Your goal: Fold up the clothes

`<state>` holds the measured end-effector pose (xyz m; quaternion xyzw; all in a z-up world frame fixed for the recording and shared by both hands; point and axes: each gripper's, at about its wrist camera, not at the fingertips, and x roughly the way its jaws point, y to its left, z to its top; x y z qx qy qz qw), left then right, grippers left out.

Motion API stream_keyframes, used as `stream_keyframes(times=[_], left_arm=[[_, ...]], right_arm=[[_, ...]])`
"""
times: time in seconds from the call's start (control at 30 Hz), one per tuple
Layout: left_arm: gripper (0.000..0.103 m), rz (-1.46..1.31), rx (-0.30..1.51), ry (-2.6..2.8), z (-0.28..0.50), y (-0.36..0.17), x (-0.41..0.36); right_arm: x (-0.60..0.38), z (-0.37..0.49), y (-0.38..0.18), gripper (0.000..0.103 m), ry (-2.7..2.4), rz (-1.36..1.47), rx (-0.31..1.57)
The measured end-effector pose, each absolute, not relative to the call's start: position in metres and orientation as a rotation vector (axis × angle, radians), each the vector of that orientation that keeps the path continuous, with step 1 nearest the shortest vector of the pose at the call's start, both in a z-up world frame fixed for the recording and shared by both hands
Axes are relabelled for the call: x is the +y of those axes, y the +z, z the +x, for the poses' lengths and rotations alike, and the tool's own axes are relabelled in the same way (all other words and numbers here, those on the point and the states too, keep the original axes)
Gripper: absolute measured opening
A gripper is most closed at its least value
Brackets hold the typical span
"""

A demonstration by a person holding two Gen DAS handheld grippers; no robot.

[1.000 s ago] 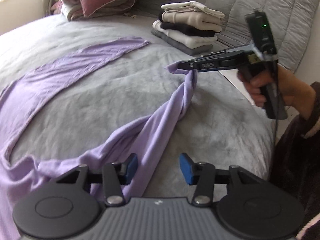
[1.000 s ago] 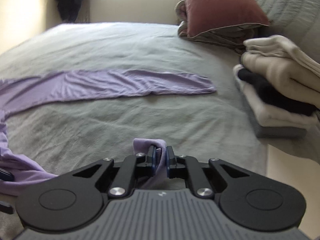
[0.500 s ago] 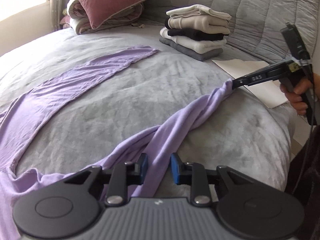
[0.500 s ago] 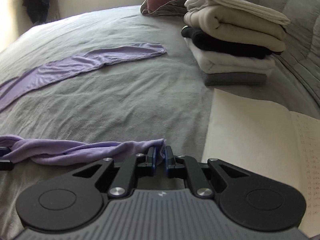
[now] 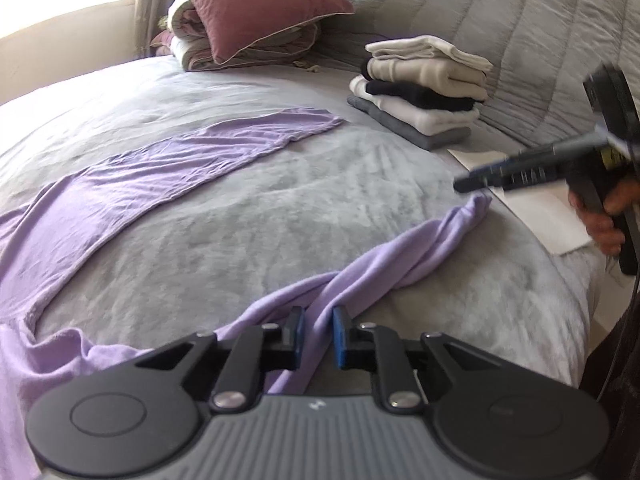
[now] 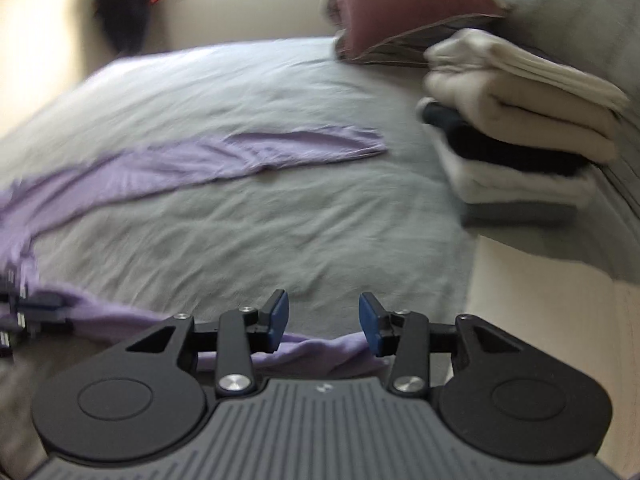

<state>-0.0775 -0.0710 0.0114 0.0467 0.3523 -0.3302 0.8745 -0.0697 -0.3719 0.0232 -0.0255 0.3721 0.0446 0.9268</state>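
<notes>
A lilac garment [image 5: 132,184] lies on the grey bed, one long part spread flat at the back, another twisted into a rope [image 5: 400,264] running to the right. My left gripper [image 5: 318,338] is nearly shut around the twisted part near its base. My right gripper [image 6: 323,320] is open and empty; the rope's end [image 6: 320,354] lies on the bed just below its jaws. It also shows in the left wrist view [image 5: 464,184], just above the rope's tip [image 5: 476,204].
A stack of folded clothes [image 5: 424,92] sits at the back right by the quilted headboard. A maroon pillow [image 5: 256,4] on folded bedding is at the back. A white paper sheet [image 5: 544,208] lies at the bed's right edge.
My right gripper has opened and let go of the rope's end, which now lies on the bed. My left gripper has closed in around the twisted part.
</notes>
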Motion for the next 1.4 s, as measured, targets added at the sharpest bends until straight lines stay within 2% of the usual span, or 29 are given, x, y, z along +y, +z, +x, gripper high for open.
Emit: stream_keyframes(times=[0.27, 0.6, 0.63, 0.67, 0.97, 1.1, 1.17, 1.3, 1.33, 1.4], left_arm=[[0.012, -0.035, 0.787, -0.676, -0.065, 0.011, -0.059], [0.005, -0.117, 0.81, -0.688, -0.06, 0.012, -0.052], [0.003, -0.125, 0.814, -0.691, -0.06, 0.012, -0.051], [0.003, -0.13, 0.814, -0.693, -0.06, 0.012, -0.051], [0.002, -0.224, 0.795, -0.709, -0.058, 0.027, -0.032], [0.002, -0.258, 0.786, -0.752, -0.062, 0.036, -0.022], [0.002, -0.254, 0.79, -0.779, -0.066, 0.036, -0.019], [0.002, -0.2, 0.817, -0.854, -0.082, 0.028, -0.019], [0.002, -0.185, 0.824, -0.873, -0.086, 0.025, -0.02], [0.002, -0.156, 0.837, -0.911, -0.094, 0.021, -0.02]], right_arm=[[-0.359, -0.078, 0.004, 0.044, 0.174, -0.213, 0.848], [-0.322, -0.083, -0.014, 0.042, 0.22, -0.593, 0.732], [-0.322, -0.082, -0.015, 0.024, 0.237, -0.594, 0.736], [-0.323, -0.08, -0.015, 0.0, 0.265, -0.569, 0.753], [-0.325, -0.086, 0.013, 0.0, 0.166, -0.503, 0.636], [-0.326, -0.092, 0.027, 0.0, 0.234, -0.45, 0.646], [-0.324, -0.095, 0.024, 0.015, 0.244, -0.415, 0.674], [-0.343, -0.09, 0.023, 0.018, 0.207, -0.151, 0.775], [-0.349, -0.09, 0.024, 0.022, 0.201, -0.078, 0.789], [-0.36, -0.09, 0.025, 0.038, 0.192, 0.074, 0.811]])
